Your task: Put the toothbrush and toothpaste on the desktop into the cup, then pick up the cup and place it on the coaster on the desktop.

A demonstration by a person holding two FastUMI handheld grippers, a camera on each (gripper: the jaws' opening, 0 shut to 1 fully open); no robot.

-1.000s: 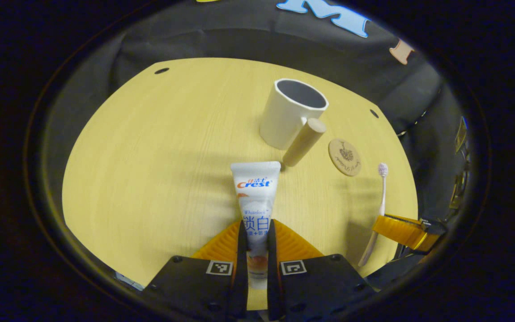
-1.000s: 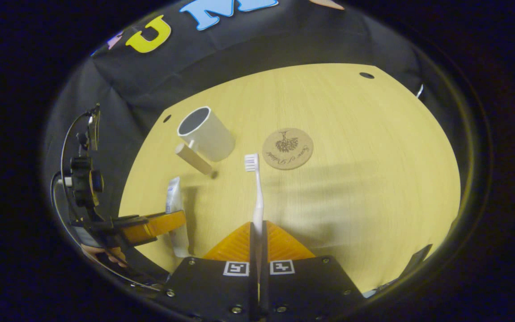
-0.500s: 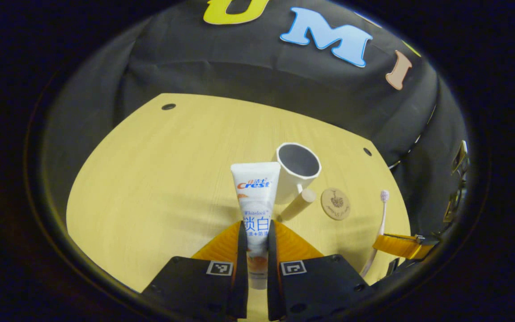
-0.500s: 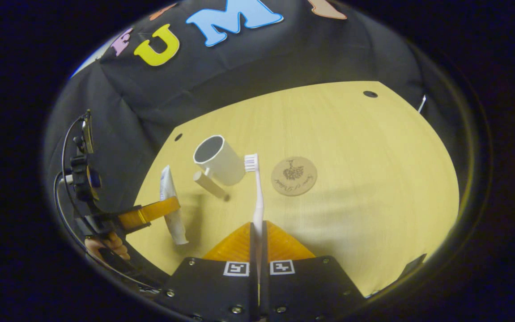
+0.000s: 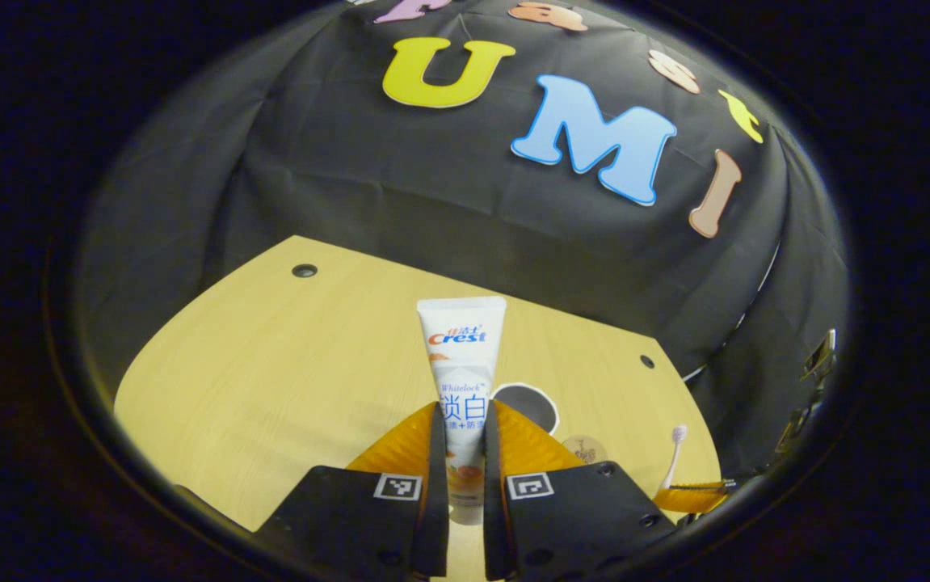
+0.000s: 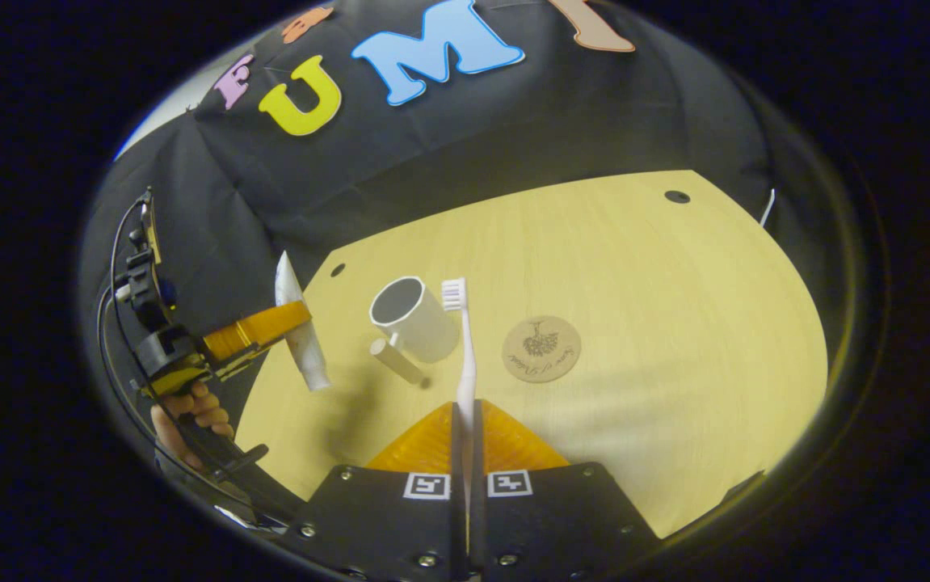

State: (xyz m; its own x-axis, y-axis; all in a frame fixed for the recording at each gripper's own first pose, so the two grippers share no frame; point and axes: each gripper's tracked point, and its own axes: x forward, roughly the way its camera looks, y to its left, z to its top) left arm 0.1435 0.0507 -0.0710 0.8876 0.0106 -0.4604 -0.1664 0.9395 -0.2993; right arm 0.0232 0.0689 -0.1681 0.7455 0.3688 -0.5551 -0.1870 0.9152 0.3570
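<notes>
So both tools are loaded and up in the air right now. The left gripper (image 5: pixel 460 453) has its jaws clamped on the white toothpaste tube with the printed front (image 5: pixel 461 380), pinching it low down near the cap end, so the flat crimped end sticks out forward past the fingertips. The right gripper (image 6: pixel 466 453) has its jaws squeezed together on the handle of the white slim toothbrush (image 6: pixel 463 356), bristle head pointing away from the jaws.

The thing that matters for the next bit: the white cylindrical cup with the round wooden handle (image 6: pixel 416 319) is standing upright on the pale wooden desktop (image 6: pixel 658 323), mouth open to the ceiling, and it's below and ahead of both tools. In the left gripper view the cup (image 5: pixel 524 404) peeks out just right of the tube, low in the picture, so I'd say the tube is lifted clear of the rim. From the right gripper view the tube (image 6: pixel 296 327) hangs left of the cup with its cap end angled down. The tube's long axis needs to line up over the opening, cap first I think, though it's hard to judge height from these fisheye shots.

The left hand looks closer to the cup, so toothpaste probably goes in first. The round cork-brown coaster with the dark printed design (image 6: pixel 541 348) sits just right of the cup, not touching it.
</notes>
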